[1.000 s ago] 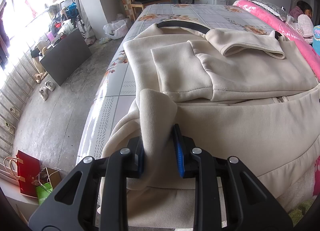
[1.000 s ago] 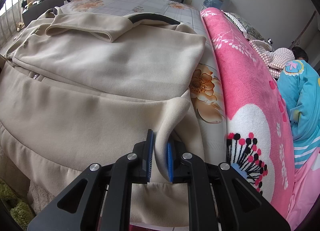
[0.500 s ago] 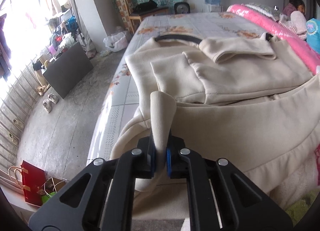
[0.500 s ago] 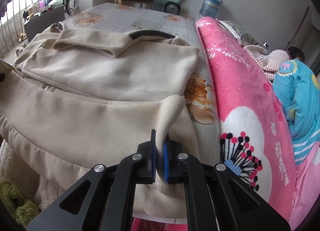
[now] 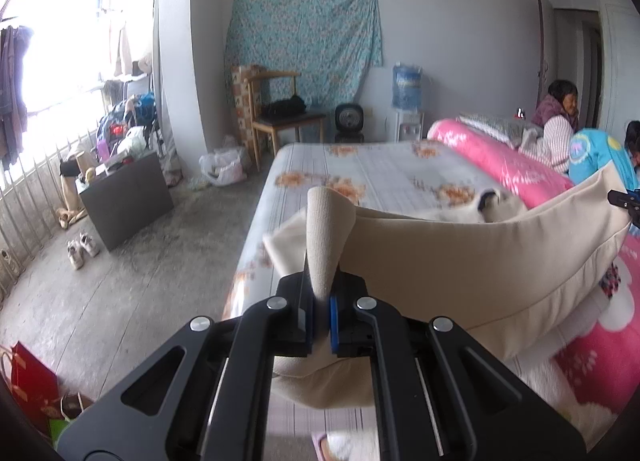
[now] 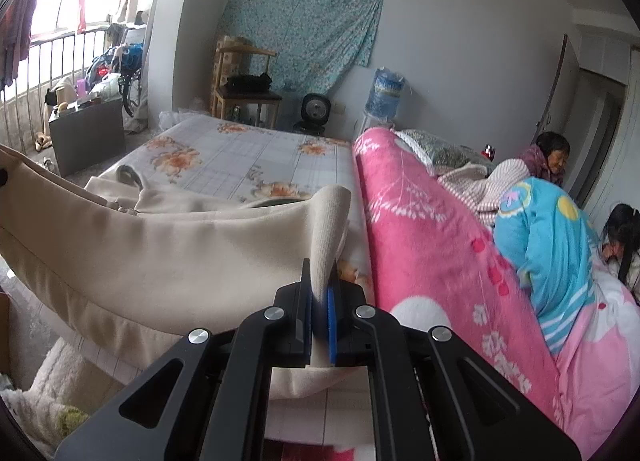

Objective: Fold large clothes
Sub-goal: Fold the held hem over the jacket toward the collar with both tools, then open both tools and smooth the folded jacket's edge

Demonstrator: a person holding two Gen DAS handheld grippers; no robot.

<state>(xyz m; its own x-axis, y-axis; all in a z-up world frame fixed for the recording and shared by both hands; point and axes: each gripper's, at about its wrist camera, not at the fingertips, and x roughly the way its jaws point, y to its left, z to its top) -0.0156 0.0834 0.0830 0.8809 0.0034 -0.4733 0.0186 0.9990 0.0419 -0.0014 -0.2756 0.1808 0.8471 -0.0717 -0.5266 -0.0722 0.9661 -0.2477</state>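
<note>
Two tools, each clamped narrow on a bottom corner of the beige garment (image 5: 460,261): left tool (image 5: 320,321) on the corner toward the bed's (image 5: 380,169) window-side edge, right tool (image 6: 319,325) on the corner beside the pink blanket (image 6: 420,229). Hem lifted clear of the near edge of the bed and stretched taut between both grips. Farther back, upper part with dark-lined collar (image 6: 128,175) lying on the floral sheet. Judged mid-fold: corners gripped and raised, lower half not yet carried over the upper half. Remaining, by appearance: laying the hem toward the collar, then any further folds. Beyond, chair (image 5: 280,109) and water dispenser (image 5: 406,101) against the far wall.
</note>
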